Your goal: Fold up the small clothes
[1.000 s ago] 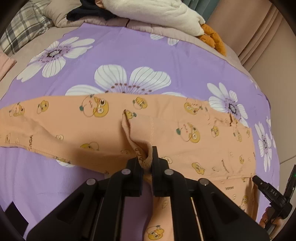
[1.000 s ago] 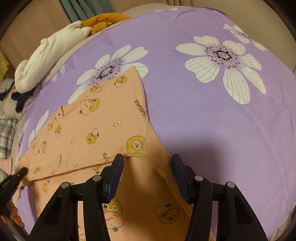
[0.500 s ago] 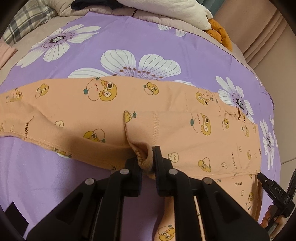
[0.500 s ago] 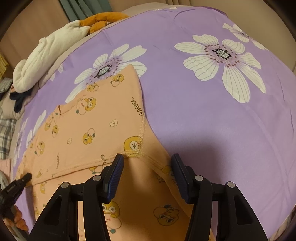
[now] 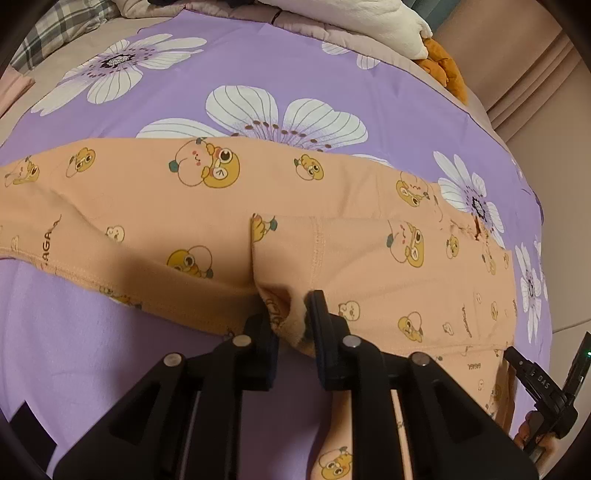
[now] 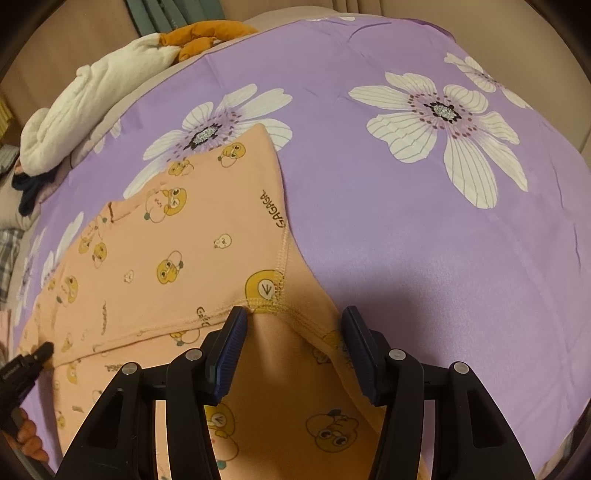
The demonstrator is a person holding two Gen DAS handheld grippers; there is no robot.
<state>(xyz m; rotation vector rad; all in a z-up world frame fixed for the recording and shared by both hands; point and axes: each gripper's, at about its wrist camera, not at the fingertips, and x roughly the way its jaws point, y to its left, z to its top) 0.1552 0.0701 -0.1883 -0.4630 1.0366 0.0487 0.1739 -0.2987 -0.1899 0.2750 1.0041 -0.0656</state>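
Observation:
An orange garment [image 5: 184, 206] printed with yellow cartoon figures lies spread across a purple floral sheet [image 5: 221, 55]. My left gripper [image 5: 290, 310] sits at the garment's near edge. Its jaws are opening, and a slack pinch of the fabric stands loose between them. In the right wrist view the same garment [image 6: 166, 258] runs off to the left. My right gripper [image 6: 295, 314] hangs open over a stitched seam, its blue pads [image 6: 229, 354] wide apart and the cloth lying flat beneath. Each view shows the tip of the other tool at its edge.
A white bundle [image 6: 92, 96] and an orange item [image 6: 207, 35] lie at the far end of the sheet [image 6: 406, 240]. A plaid fabric [image 5: 55, 33] lies at the far left. A hand [image 6: 27, 435] holds the other tool.
The left jaws have parted, and the tightly pinched fold between them has gone slack. The left view has drawn a little closer to the garment. The right gripper has kept still.

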